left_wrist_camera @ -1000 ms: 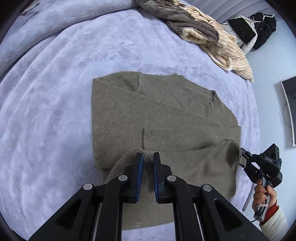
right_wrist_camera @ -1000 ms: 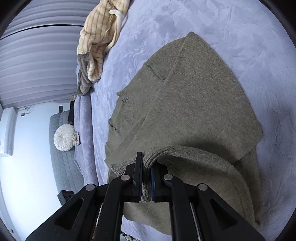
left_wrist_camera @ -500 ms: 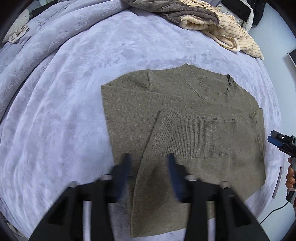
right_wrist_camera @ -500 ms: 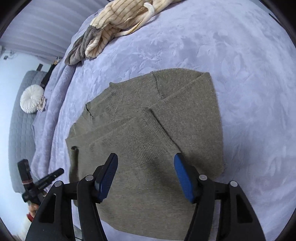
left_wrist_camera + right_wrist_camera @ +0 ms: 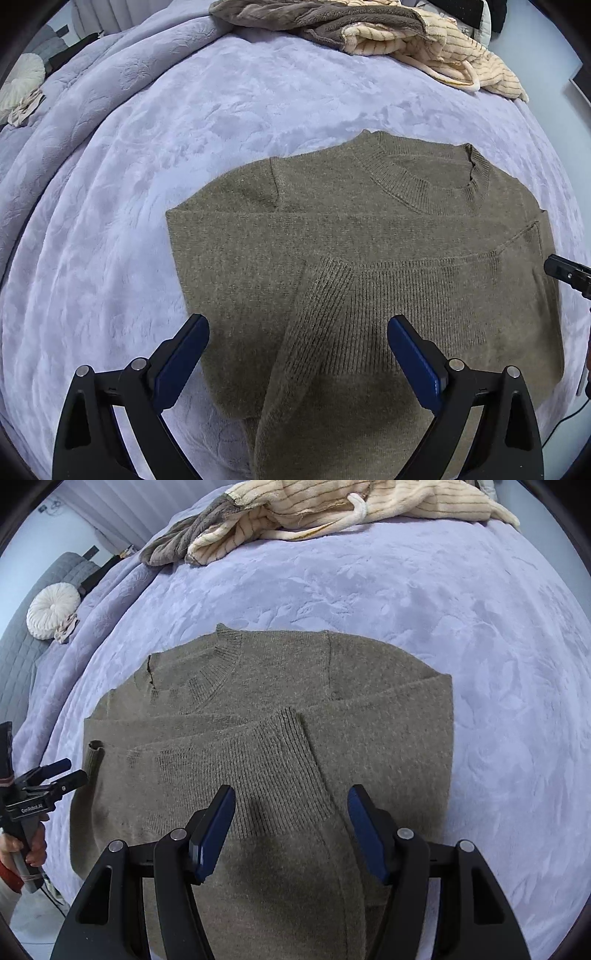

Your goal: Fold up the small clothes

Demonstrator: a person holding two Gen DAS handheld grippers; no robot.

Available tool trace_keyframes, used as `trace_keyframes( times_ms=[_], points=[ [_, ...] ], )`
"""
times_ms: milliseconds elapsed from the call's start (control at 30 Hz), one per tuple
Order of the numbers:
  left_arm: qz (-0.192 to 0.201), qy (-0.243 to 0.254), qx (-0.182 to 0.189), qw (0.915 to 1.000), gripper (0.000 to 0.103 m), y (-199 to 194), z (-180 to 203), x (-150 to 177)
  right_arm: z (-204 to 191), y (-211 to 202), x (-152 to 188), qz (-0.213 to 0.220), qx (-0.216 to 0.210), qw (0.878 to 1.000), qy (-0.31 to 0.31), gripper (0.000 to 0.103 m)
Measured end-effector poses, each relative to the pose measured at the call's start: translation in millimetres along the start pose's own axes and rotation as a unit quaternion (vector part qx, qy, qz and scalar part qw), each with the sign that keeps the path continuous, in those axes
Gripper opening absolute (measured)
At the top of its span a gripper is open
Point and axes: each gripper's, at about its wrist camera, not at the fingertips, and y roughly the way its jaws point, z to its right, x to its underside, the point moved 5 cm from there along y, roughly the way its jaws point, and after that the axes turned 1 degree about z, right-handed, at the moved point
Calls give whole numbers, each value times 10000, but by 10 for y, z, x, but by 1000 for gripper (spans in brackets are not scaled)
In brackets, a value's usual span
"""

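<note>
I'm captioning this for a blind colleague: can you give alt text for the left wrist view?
An olive knit sweater lies folded on a lavender bedspread, its ribbed hem turned up over the body. The left gripper hangs open above it, holding nothing. Striped cream and grey clothes are piled at the far edge.

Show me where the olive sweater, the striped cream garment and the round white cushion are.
olive sweater (image 5: 369, 236): left wrist view, on the chest below the collar.
striped cream garment (image 5: 332, 506): right wrist view, on its ribbed middle.
round white cushion (image 5: 53, 609): right wrist view, on its pleated centre.
</note>
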Motion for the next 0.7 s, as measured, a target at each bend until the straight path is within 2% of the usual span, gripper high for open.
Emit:
trace_keyframes(
  times_ms=[100,133,167,200,233,267,300,367,433,500,700],
  points=[
    [30,172,104,9998,96,92,96,-20,-8,83,-45,67,20,9999,-111,68],
    [36,255,71,9996,81,128,136,-20,-6,119,-45,53,9,9999,-118,67],
    [-60,340,30,9994,56,194,178,-6,3,159,-36,16,34,9999,-117,65],
    [-161,364,97,9992,43,251,212,12,6,185,-23,-7,82,9999,-139,54],
    [-149,339,265,9990,26,261,242,22,8,190,-9,0,196,9996,-204,29],
    [-34,341,186,9992,20,232,255,21,-6,166,3,63,289,9991,-308,11],
    [71,402,101,9991,12,185,267,20,-34,120,16,130,304,9987,-383,6],
    [247,377,129,9989,11,47,263,25,-114,-29,44,319,346,9972,-585,6],
    [403,239,306,9984,11,-124,222,14,-197,-206,62,502,378,9949,-790,6],
    [556,146,334,9978,11,-305,174,-29,-223,-354,41,655,353,9941,-795,6],
    [1129,-93,497,9923,11,-718,96,-353,-281,-695,-207,1120,362,9895,-834,6]
  ],
)
